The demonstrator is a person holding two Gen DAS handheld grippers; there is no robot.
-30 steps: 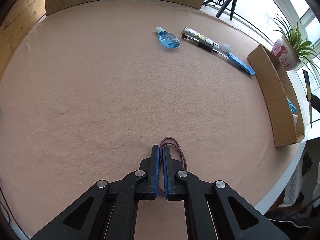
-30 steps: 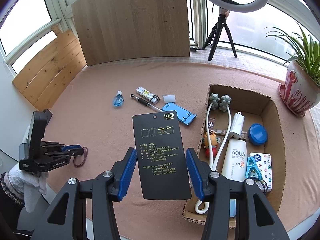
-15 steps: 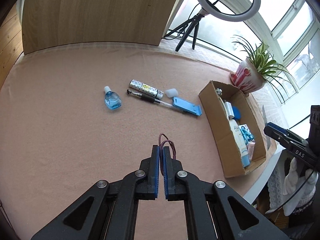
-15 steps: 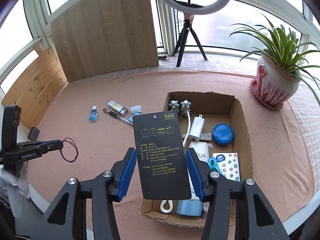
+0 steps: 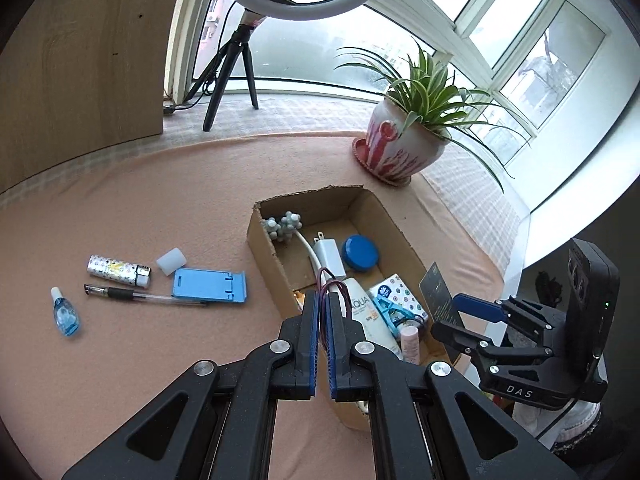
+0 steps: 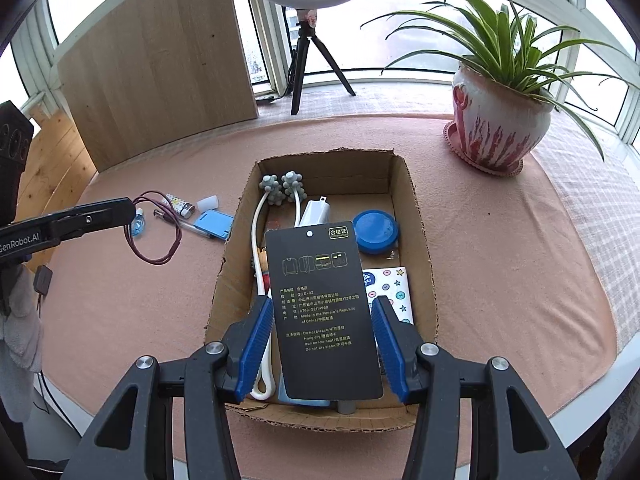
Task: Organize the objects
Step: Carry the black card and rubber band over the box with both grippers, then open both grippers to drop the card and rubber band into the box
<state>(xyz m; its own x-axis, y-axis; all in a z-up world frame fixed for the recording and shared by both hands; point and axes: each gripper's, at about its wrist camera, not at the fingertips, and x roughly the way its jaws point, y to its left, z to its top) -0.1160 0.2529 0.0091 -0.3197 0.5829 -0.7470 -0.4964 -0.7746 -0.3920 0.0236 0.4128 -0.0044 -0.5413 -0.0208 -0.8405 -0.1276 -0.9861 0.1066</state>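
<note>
While poised over the near wall of the open brown cardboard box [image 5: 268, 256], kept the left hand-held gripper [image 5: 322, 300] clenched on the thin dark-red elastic loop [image 5: 334, 285], presumably for a drop among the things already packed. Left the flat blue plastic phone stand [image 5: 208, 286] and the small items beside it out on the pink cloth tabletop [image 5: 120, 208], probably awaiting their turn. Half a second earlier, showed that box well off to the right; now lay right beneath the tips.

Through the right wrist, gripped the black printed card tag [image 6: 316, 272] by its long edges in the right hand-held gripper [image 6: 322, 320], face up above the box [image 6: 232, 256], likely for a flat release. Dangled the loop [image 6: 152, 261] from the left hand-held gripper [image 6: 128, 210], nearer the box wall than before.
</note>
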